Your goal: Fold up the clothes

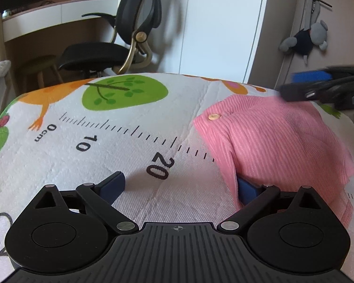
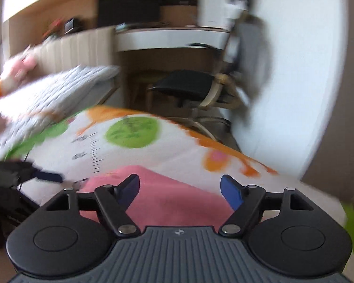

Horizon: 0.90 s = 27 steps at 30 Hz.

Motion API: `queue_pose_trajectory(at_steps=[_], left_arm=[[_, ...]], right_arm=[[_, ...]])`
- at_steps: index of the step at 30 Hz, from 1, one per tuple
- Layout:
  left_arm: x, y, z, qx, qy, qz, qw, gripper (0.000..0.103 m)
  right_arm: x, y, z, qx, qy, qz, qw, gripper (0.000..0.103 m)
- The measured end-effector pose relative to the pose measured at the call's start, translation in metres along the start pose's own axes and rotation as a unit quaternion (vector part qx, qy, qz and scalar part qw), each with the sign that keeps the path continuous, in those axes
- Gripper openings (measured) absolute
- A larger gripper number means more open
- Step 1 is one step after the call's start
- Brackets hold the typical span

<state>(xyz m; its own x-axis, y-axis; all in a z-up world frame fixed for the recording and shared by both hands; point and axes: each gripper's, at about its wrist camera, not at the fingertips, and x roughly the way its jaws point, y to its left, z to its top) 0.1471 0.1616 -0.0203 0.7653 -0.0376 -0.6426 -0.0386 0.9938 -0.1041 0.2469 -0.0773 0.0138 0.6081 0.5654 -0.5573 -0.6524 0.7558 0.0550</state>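
Mat (image 1: pixel 120 141) is being used as the folding surface. Left gripper (image 1: pixel 181 188) is being held released, one pad (image 1: pixel 246 189) tucked under the garment (image 1: pixel 271 136), probably for folding. Right gripper (image 2: pixel 180 192) is being held released above the garment.

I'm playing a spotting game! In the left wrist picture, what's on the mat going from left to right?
Orange animal print → green tree print → pink garment → the other hand-held gripper at the right edge.

Black office chair (image 1: pixel 120 44) — white wardrobe (image 1: pixel 224 23)
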Motion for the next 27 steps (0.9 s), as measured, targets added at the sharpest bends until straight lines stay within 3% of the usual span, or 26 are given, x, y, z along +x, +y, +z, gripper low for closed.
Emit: queue_pose_trajectory(at_steps=[4,6,8,10,11,12,15,17,22,25,27], left_arm=[[-0.015,0.018,0.001,-0.073,-0.015,-0.045,0.9962,0.1],[-0.025,0.03,0.002,-0.131,-0.031,-0.099,0.986,0.1],[-0.032,0.026,0.003,-0.138,-0.037,-0.153,0.9778,0.1],[-0.038,0.013,0.004,-0.12,-0.039,-0.194,0.9729,0.1],[-0.041,0.001,0.004,-0.097,-0.039,-0.195,0.9753,0.1],[-0.044,-0.01,0.004,-0.074,-0.039,-0.195,0.9771,0.1],[-0.054,-0.042,0.003,-0.004,-0.042,-0.193,0.9803,0.1],[-0.062,-0.058,0.002,0.039,-0.052,-0.184,0.9807,0.1],[-0.053,-0.085,-0.009,0.099,-0.021,-0.182,0.9781,0.101],[-0.042,-0.096,-0.022,0.141,-0.008,-0.127,0.9818,0.101],[-0.035,-0.093,-0.024,0.154,-0.005,-0.078,0.985,0.101]], right_arm=[[-0.009,-0.05,-0.024,0.104,0.004,-0.002,0.995,0.076],[-0.005,-0.064,-0.035,0.16,0.004,0.025,0.987,0.076],[0.005,-0.067,-0.042,0.188,0.003,0.054,0.981,0.076],[0.014,-0.051,-0.038,0.163,0.0,0.066,0.984,0.059],[0.014,-0.037,-0.031,0.13,-0.008,0.064,0.989,0.028],[0.015,-0.024,-0.025,0.097,-0.016,0.061,0.993,0.018],[-0.007,0.007,0.002,0.034,-0.078,0.074,0.994,0.018],[-0.011,0.01,0.013,0.022,-0.083,0.076,0.993,0.018],[0.033,-0.013,-0.017,0.026,0.012,-0.011,1.0,0.018],[0.032,-0.026,-0.044,0.063,0.028,-0.003,0.998,0.019],[0.02,-0.022,-0.047,0.056,0.022,0.004,0.998,0.02]])
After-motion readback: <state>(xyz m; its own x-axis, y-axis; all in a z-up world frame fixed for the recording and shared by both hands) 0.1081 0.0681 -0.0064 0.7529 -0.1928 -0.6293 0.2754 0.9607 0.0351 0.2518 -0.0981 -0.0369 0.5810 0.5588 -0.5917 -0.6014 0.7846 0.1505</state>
